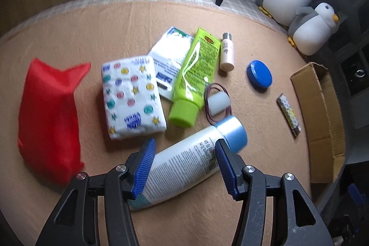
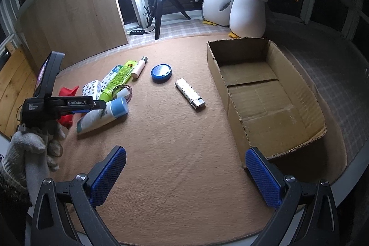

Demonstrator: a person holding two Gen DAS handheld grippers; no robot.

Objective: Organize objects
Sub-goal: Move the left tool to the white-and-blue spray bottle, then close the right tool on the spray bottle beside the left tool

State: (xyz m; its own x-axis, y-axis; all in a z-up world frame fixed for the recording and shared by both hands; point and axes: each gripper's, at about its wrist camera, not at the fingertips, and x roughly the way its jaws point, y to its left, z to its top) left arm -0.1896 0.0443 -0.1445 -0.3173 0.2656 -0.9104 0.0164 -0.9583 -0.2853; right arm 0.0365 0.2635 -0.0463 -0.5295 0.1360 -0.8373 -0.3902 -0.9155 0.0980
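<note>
Left gripper on the white bottle

The left gripper [image 1: 184,165] squeezed the white bottle [image 1: 184,167], which lay on the tan mat [image 1: 207,218]. The right gripper [image 2: 185,174] hung wide apart, holding nothing, with the cardboard box [image 2: 306,93] to its right.

**Our two grippers, pitched down**

Our left gripper [image 1: 184,165] tilts steeply downward, its blue pads [image 1: 144,167] closed against both sides of the white bottle [image 1: 184,165] lying between them. A gloved hand [image 2: 34,149] carries it at the left. Our right gripper [image 2: 184,174] hangs with its fingers spread wide apart, nothing between them.
</note>
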